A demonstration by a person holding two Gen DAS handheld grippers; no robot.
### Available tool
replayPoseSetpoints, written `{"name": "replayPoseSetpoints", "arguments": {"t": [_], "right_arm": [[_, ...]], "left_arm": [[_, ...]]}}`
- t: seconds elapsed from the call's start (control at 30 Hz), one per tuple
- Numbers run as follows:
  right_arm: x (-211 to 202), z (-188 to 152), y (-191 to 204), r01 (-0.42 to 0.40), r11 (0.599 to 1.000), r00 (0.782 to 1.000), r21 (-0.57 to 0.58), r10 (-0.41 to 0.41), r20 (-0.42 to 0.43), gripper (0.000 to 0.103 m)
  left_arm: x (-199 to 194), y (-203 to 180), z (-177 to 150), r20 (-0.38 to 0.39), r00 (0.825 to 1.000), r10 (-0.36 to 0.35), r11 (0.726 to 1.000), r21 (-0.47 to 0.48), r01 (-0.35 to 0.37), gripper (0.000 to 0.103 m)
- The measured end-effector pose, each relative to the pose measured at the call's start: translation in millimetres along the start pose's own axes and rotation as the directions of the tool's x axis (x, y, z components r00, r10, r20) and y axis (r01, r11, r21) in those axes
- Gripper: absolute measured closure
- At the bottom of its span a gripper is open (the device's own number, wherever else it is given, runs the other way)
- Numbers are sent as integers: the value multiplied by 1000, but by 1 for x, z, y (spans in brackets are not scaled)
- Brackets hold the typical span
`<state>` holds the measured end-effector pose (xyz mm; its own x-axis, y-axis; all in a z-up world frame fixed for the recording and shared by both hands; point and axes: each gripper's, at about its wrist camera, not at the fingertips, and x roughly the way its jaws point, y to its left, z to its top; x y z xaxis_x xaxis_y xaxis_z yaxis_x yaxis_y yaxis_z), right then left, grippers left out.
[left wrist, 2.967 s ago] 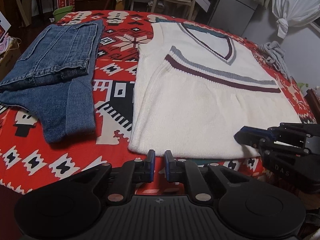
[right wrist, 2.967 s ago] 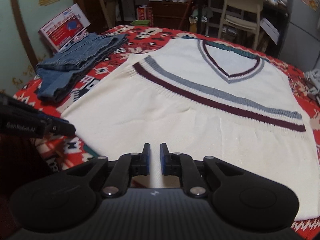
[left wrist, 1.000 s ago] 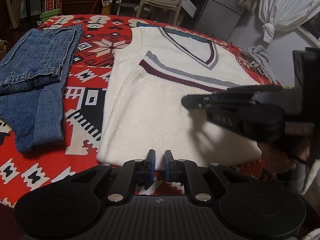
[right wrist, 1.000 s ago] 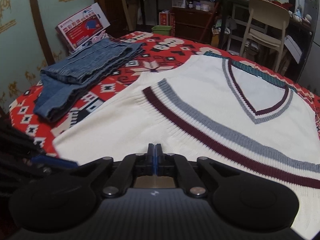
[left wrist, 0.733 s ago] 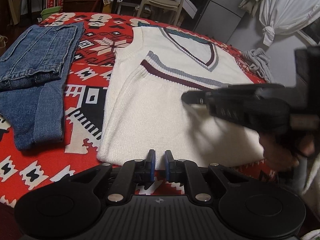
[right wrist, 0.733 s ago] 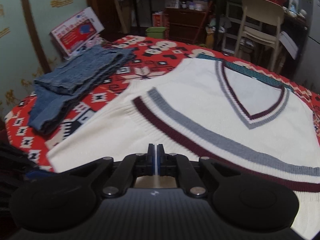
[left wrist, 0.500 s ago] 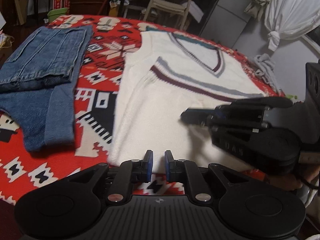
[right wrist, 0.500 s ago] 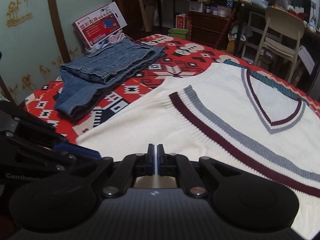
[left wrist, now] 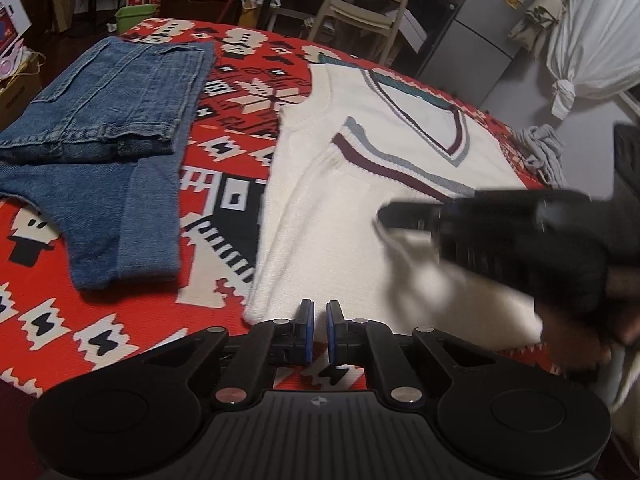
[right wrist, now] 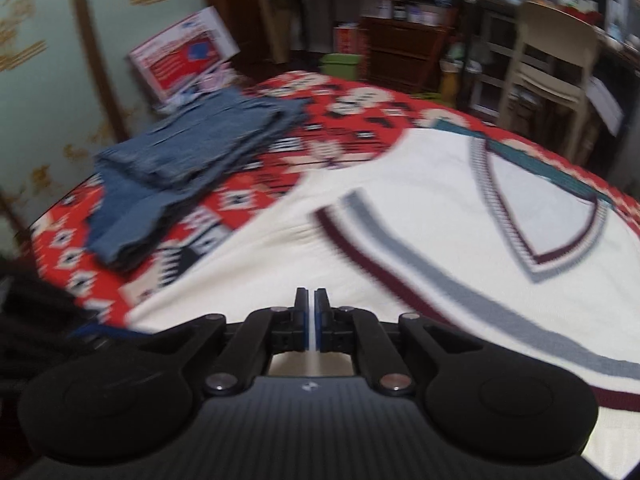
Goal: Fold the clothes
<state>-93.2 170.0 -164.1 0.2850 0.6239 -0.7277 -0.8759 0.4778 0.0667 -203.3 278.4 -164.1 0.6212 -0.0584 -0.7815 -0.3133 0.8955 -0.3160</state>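
The vest point(left wrist: 360, 208) lay flat mid-tabletop point(left wrist: 224, 92), folded jeans point(left wrist: 100, 140) toward its left edge. The right gripper point(right wrist: 311, 316) was clamped on the vest's near hem, lifting it. The left gripper point(left wrist: 316, 330), closing, held nothing; it likely needed the hem's other corner.

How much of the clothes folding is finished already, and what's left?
The jeans lie folded. The white knit vest has its hem folded up; the right gripper pinches its near edge, lifted. The left gripper hovers by the near corner, jaws closing, nothing clearly between them. Left: finish the vest, maybe the grey garment.
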Motion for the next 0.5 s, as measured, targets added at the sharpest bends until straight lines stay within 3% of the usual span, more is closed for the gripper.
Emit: {"name": "replayPoseSetpoints", "arguments": {"t": [0.1,0.2,0.4,0.5], "right_arm": [[5,-3,16,-33,999,999,-22,33,-10,100],[13,-2,16,1,1000,1000,-23,-1,-11,103],[27,13,-16,75,995,997,62,-75,-9,103],[26,15,-21,47,994,999,96,-46,-14,100]], "left_arm": [[-2,5,0,4,1000,9,1000,-13,-9,95],[-4,8,0,6,1000,17,1000,-22,-17,95],[-6,13,0,9,1000,26,999,-34,-26,96],[-9,16,0,16,999,35,999,-39,-35,96]]}}
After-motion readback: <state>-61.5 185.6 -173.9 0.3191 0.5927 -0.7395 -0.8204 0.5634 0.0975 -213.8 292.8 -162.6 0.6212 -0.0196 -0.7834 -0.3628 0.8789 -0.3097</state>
